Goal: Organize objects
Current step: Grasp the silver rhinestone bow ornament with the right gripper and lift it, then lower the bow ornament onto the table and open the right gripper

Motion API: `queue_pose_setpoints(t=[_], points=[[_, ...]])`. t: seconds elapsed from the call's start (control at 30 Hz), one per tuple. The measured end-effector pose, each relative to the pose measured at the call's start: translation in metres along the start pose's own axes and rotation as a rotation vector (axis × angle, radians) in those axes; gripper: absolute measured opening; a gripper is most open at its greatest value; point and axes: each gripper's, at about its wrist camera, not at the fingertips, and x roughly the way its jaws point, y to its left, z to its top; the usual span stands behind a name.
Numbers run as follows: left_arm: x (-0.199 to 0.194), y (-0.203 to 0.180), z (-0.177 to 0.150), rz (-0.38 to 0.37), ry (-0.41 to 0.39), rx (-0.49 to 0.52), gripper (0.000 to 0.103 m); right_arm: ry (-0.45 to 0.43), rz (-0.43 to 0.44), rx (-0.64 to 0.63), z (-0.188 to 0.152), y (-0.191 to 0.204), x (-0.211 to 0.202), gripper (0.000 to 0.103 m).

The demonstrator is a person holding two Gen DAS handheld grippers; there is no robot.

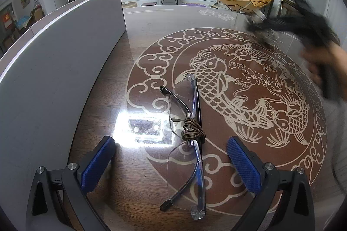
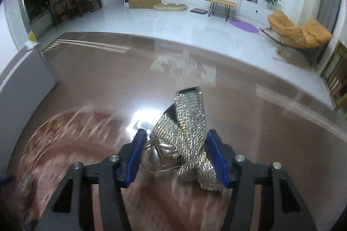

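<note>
grey panel (image 1: pixel 65 53): stood upright along the left side of the table, its long edge curving toward the far side; a strip of bare wood is left between it and the glasses.
wooden table (image 1: pixel 104 87): glossy, printed with a round fish and cloud medallion (image 1: pixel 238 87); a bright lamp glare is seen on the surface left of the glasses.
left gripper (image 1: pixel 171 163): jaws spread wide, nothing pressed by the blue pads (image 1: pixel 95 166); open room is seen on both sides of the frame lying between them.
folded glasses (image 1: pixel 186 140): laid on the table between the left fingers, touched by neither pad; a brown cord (image 1: pixel 193 129) is wound around the bridge, and the near lens reaches toward the lower edge of the view.
right of the glasses: the medallion area is uncovered out to the table's right rim.
right gripper (image 2: pixel 175 157): narrowed around a silver mesh strap (image 2: pixel 190 135), seen blurred at the far right of the left wrist view with a hand (image 1: pixel 323 66) behind it; the right pad is pressed against the strap, a metal buckle (image 2: pixel 162 155) lies toward the left pad.
strap position: lifted over the table in the grip, its upper end folded over and pointing away.
far edge (image 2: pixel 195 44): bare tabletop is seen beyond the strap, then open pale floor.
</note>
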Motion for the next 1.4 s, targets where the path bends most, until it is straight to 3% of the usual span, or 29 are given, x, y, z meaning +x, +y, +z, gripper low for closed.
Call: queue_pose_setpoints(t=[0.27,0.37,0.4,0.43,0.5,0.53,0.73,0.93,1.07,1.4], points=[[0.000,0.000,0.000,0.000,0.000,0.000,0.103,0.006,0.006,0.089,-0.131,0.029,-0.115,0.055],[0.000,0.000,0.000,-0.001,0.000,0.000,0.103,0.002,0.000,0.145,-0.160,0.035,-0.145,0.056],[0.000,0.000,0.000,-0.001,0.000,0.000,0.103,-0.002,-0.012,0.145,-0.162,0.036,-0.148,0.059],[0.000,0.000,0.000,-0.001,0.000,0.000,0.103,-0.002,-0.026,0.143,-0.164,0.037,-0.152,0.074],[0.000,0.000,0.000,-0.001,0.000,0.000,0.103,-0.014,-0.076,0.169,-0.169,0.037,-0.163,0.093],[0.000,0.000,0.000,-0.001,0.000,0.000,0.103,-0.030,-0.080,0.185,-0.171,0.039,-0.170,0.095],[0.000,0.000,0.000,-0.001,0.000,0.000,0.103,0.004,-0.055,0.209,-0.211,0.042,-0.192,0.096],[0.000,0.000,0.000,-0.001,0.000,0.000,0.103,0.011,-0.068,0.083,-0.253,0.061,-0.195,0.102],[0.000,0.000,0.000,-0.001,0.000,0.000,0.103,0.077,-0.113,0.060,-0.251,0.051,-0.167,0.102],[0.000,0.000,0.000,-0.001,0.000,0.001,0.103,0.032,-0.106,0.087,-0.241,0.049,-0.153,0.103]])
